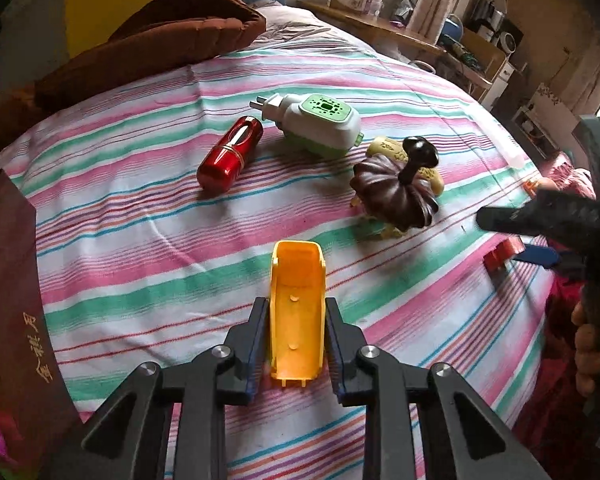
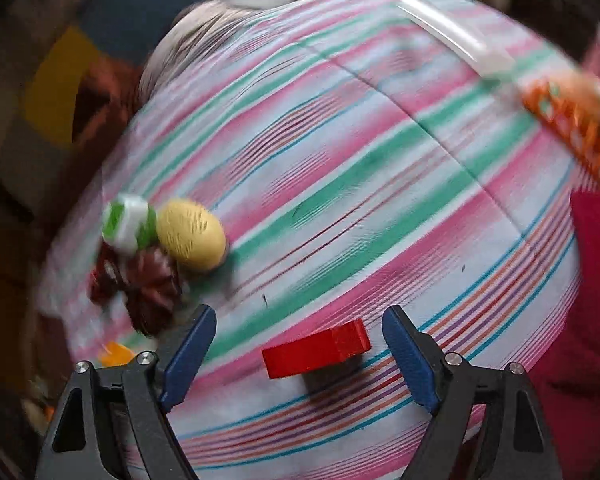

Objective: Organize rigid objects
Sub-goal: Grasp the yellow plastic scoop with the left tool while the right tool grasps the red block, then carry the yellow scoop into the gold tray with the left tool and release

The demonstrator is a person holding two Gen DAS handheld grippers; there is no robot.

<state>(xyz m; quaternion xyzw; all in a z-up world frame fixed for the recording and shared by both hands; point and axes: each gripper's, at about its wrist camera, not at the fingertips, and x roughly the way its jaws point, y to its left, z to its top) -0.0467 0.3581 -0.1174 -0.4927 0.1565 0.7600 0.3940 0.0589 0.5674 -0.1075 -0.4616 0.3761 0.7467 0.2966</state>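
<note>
In the left wrist view my left gripper (image 1: 297, 312) is shut on a yellow plastic shell (image 1: 298, 312), its blue pads pressing both long sides. Beyond it on the striped bed cover lie a red cylindrical case (image 1: 230, 153), a white and green plug-in device (image 1: 320, 124) and a dark brown pumpkin ornament (image 1: 396, 196) over a cream piece. In the blurred right wrist view my right gripper (image 2: 298, 332) stands open around a red block (image 2: 316, 347), with gaps on both sides. That block (image 1: 502, 258) and the right gripper also show at the left view's right edge.
A dark red box (image 1: 16, 300) stands at the left edge of the bed. A brown cushion (image 1: 160, 40) lies at the back. An orange packet (image 2: 572, 128) and a clear stick (image 2: 452, 32) lie at the far right. A desk with clutter stands behind the bed.
</note>
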